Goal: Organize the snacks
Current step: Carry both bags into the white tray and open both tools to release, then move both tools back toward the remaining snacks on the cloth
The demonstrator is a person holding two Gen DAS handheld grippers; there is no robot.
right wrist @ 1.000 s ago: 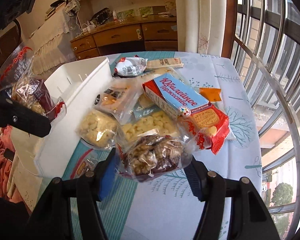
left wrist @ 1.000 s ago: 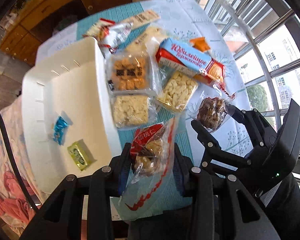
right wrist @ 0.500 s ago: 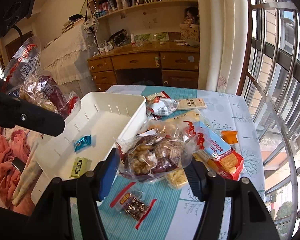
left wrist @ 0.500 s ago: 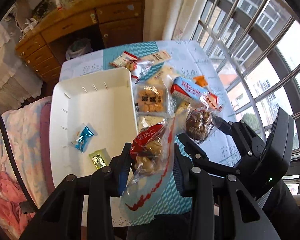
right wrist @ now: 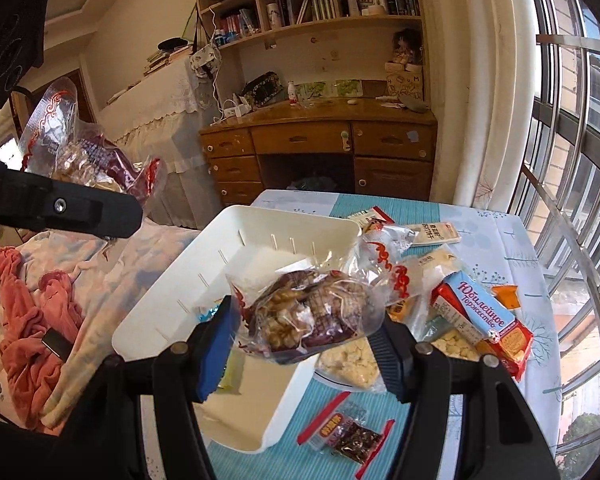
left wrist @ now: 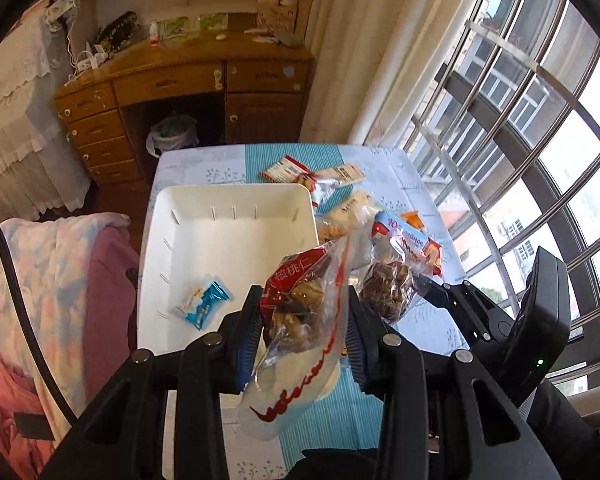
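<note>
Both grippers raised since earlier: our left gripper (left wrist: 302,330) and right gripper (right wrist: 306,340) each clamp a nut bag (left wrist: 304,308) (right wrist: 308,316) above the white bin (left wrist: 220,236); slack film risks slipping, missing it.

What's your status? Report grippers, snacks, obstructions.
Left gripper shut on walnut bag. Right gripper shut on nut bag. Both held above white bin. Nothing blocking the bin.

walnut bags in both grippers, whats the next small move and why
Probably lower the left gripper and release its walnut bag into the white bin. Both jaws are shut on bags held above the table, the right gripper holding another bag, and the bin holds little besides a blue candy.
</note>
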